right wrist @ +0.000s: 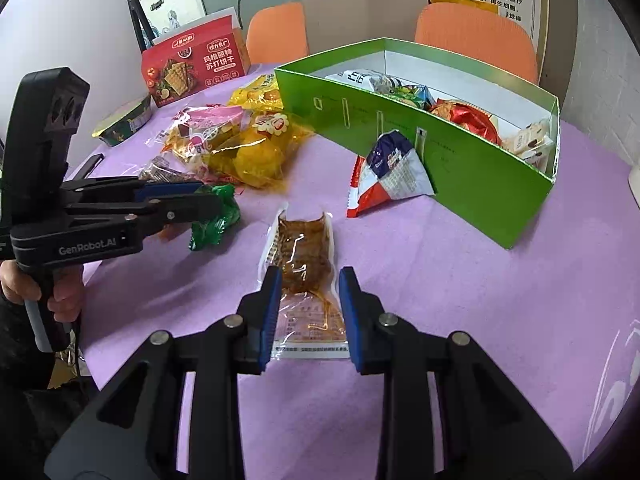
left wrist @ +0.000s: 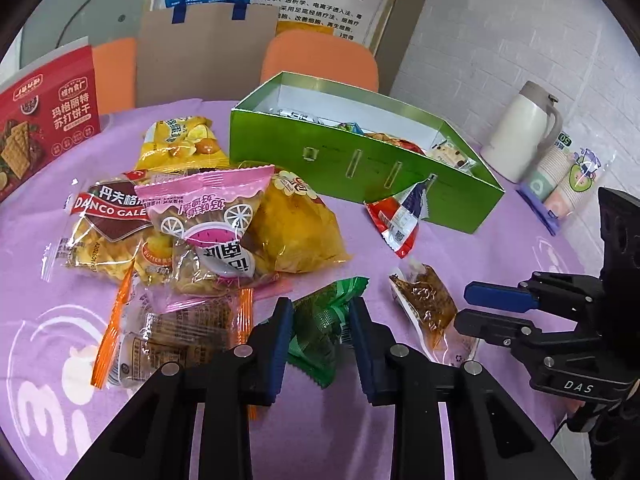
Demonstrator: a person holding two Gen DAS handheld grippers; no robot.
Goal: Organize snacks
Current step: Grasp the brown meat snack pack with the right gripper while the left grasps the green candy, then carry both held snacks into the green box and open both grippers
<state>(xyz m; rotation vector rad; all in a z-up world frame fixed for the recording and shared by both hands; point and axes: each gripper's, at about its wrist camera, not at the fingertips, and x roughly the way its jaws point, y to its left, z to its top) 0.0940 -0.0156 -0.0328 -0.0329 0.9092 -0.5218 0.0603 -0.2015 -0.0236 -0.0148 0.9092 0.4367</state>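
A green snack packet lies on the purple tablecloth between the fingers of my left gripper, which is open and straddles it; the same packet shows under that gripper in the right wrist view. My right gripper is open around a clear packet of brown snack, which lies flat. From the left view this gripper sits at that packet's right end. The green box holds several snacks. A red, white and blue packet leans on its front wall.
A pile of loose snacks lies to the left: a pink packet, a yellow bag, a waffle pack. At the back stand a red cracker box, a paper bag and orange chairs. A thermos and paper cups are right.
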